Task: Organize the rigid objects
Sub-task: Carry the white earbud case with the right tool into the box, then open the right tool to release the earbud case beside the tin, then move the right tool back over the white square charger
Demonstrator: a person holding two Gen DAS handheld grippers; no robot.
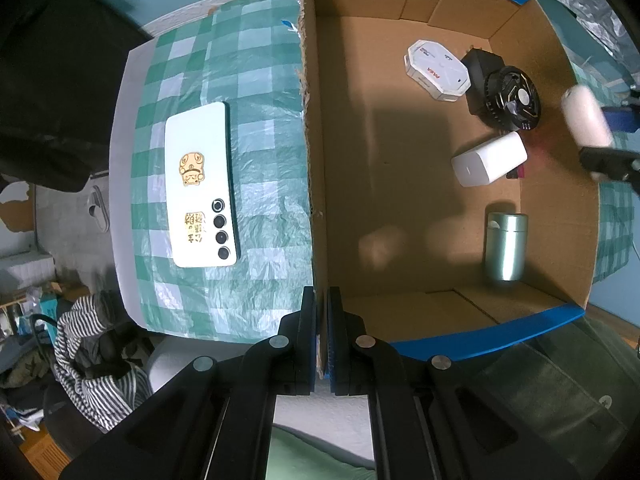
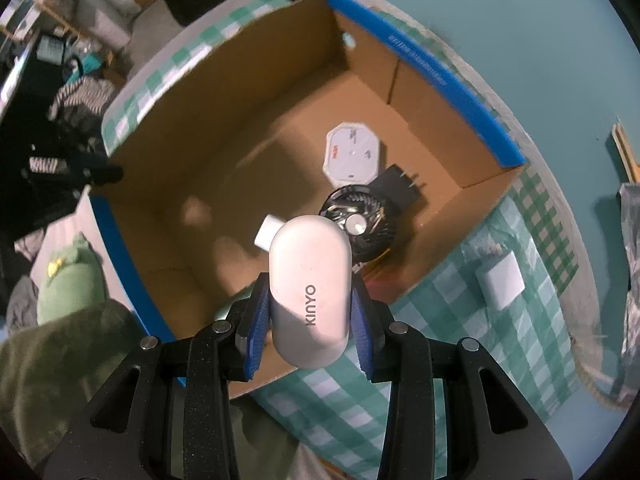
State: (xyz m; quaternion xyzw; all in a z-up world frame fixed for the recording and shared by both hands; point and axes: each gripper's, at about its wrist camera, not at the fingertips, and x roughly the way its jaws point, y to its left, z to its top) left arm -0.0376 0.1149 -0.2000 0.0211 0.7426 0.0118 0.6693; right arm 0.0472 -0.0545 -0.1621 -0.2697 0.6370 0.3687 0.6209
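My right gripper [image 2: 310, 282] is shut on a white capsule-shaped KINYO case [image 2: 308, 280], held above the open cardboard box [image 2: 224, 92] near its front right corner. In the left wrist view the same case [image 1: 586, 120] shows blurred over the box's right wall. My left gripper [image 1: 322, 304] is shut on the box's left wall [image 1: 310, 152], with the cardboard edge between its blue pads. Inside the box lie a white octagonal device [image 1: 438, 70], a black fan [image 1: 510, 98] on a black adapter [image 1: 480, 62], a white block [image 1: 490, 158] and a green metal cylinder [image 1: 505, 246].
A white phone [image 1: 202, 184] with gold stickers lies face down on the green checked tablecloth [image 1: 264, 80] left of the box. A white square charger [image 2: 502, 280] sits on the cloth right of the box. Striped clothing [image 1: 92, 360] and clutter lie on the floor beyond the table edge.
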